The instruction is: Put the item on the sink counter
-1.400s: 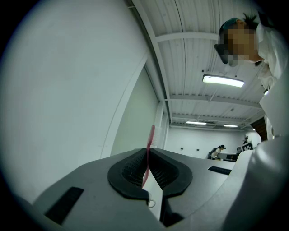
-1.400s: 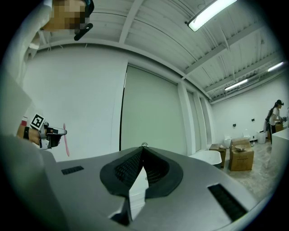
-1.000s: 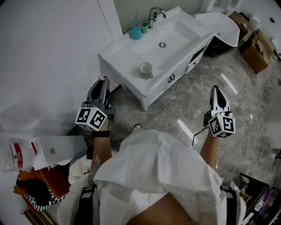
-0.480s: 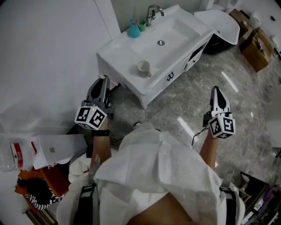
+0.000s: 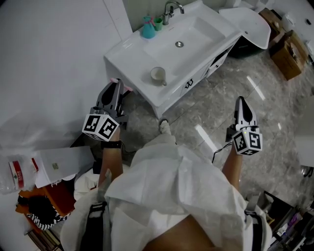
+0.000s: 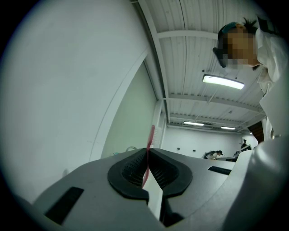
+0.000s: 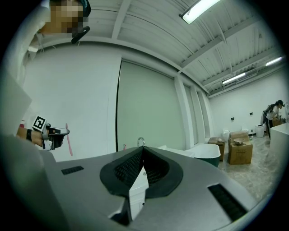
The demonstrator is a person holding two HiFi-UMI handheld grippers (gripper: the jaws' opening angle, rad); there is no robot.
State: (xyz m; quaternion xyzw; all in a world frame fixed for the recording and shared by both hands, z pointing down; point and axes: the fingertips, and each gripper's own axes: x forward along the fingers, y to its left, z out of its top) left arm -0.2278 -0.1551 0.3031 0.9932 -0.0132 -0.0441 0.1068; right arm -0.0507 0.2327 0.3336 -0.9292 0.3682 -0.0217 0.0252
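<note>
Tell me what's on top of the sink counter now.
A white cup near the front edge, a teal bottle and green cup by the faucet. Whatever lies behind them is covered.

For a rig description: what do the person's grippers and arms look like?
The left gripper and right gripper: grey, tapered, black ribbed pads, each with a white cube of black square markers. A black cable trails from the right; a black wristband on the left arm.

A cup [image 5: 158,75] sits on the tabletop [image 5: 128,59] beside the basin [image 5: 189,33], faucet [image 5: 170,10] behind. The left tool [image 5: 117,84], clamping a toothbrush [image 6: 151,135], is just before the tabletop, the right tool [image 5: 241,101] well right.
</note>
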